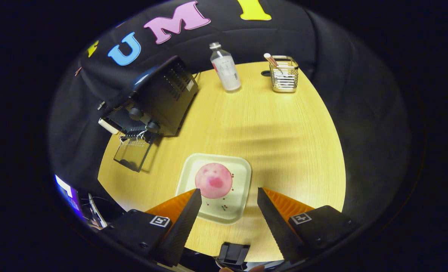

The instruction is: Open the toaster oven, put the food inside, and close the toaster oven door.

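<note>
A black toaster oven (159,96) stands at the far left of the wooden table, its glass door (133,153) folded down open toward me. A round pink bun (213,180) lies on a square white plate (237,170) just ahead of my fingers. My gripper (229,192) hangs above the plate's near side, open, with the bun just beyond the left finger and nothing held between the fingers.
A clear plastic bottle (225,68) stands at the back of the table. To its right sits a wire holder (285,74) with a stick in it. Bare yellow tabletop (284,143) stretches between the plate and these.
</note>
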The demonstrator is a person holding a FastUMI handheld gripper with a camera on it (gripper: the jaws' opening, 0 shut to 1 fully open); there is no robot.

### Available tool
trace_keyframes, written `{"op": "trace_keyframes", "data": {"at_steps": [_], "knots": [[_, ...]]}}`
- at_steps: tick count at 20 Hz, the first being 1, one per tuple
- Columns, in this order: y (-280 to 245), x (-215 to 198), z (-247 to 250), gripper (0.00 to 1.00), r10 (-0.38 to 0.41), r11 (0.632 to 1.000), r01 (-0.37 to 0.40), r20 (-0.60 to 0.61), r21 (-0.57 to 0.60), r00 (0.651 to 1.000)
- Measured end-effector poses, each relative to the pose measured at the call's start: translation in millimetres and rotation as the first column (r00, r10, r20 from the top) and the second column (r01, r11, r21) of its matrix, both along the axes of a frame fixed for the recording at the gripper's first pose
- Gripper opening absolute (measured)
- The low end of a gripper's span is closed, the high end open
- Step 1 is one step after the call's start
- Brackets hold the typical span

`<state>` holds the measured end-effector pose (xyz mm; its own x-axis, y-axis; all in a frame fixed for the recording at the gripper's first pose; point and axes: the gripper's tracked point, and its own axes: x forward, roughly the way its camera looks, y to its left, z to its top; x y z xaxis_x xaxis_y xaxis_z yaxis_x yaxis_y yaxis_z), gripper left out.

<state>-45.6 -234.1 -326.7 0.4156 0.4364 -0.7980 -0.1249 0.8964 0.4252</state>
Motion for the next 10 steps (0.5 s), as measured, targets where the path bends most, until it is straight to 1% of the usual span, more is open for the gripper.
{"op": "trace_keyframes", "data": {"at_steps": [4, 7, 8, 10], "knots": [[-1, 5, -31, 0.97, 0.013, 0.999, -0.009, -0.101, 0.036, 0.995], [1, 11, -48, 0.96, 0.008, 0.998, 0.002, -0.161, 0.061, 0.987], [1, 12, -55, 0.85, -0.002, 0.998, 0.014, -0.184, 0.060, 0.983], [4, 14, -60, 0.76, -0.018, 0.997, 0.033, -0.225, 0.064, 0.974]]}}
